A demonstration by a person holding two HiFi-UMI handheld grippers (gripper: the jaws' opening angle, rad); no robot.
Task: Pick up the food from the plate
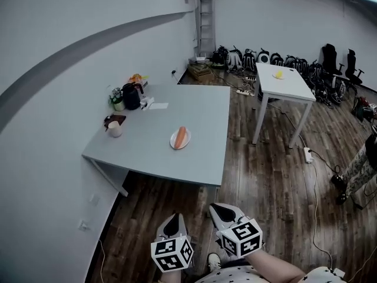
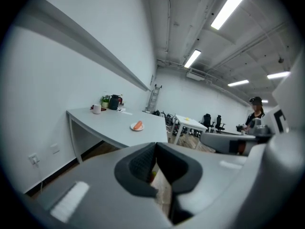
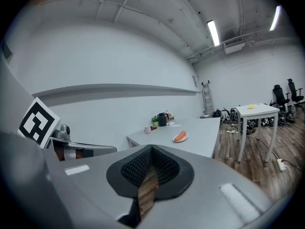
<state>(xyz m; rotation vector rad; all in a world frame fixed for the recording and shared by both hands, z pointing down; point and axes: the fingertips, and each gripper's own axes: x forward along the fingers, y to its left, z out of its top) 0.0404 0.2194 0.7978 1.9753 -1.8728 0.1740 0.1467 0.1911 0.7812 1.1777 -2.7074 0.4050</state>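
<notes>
An orange, sausage-shaped piece of food (image 1: pixel 182 135) lies on a small white plate (image 1: pixel 175 142) near the front right of the grey table (image 1: pixel 200 108). Both grippers hang low over the wooden floor, well short of the table's near edge. My left gripper (image 1: pixel 172 221) is shut with nothing in it, and my right gripper (image 1: pixel 220 210) beside it is shut and empty too. The left gripper view shows its closed jaws (image 2: pixel 155 149) with the plate (image 2: pixel 137 126) far ahead. In the right gripper view the jaws (image 3: pixel 151 149) meet, and the plate (image 3: pixel 180 137) sits far off.
A white mug (image 1: pixel 115 128), a black kettle (image 1: pixel 131 96), a small plant (image 1: pixel 118 102) and a paper (image 1: pixel 158 105) stand at the table's far left. A white table (image 1: pixel 283 82) stands to the right. Cables and a power strip (image 1: pixel 307 154) lie on the floor. A person (image 1: pixel 362 164) stands at the right edge.
</notes>
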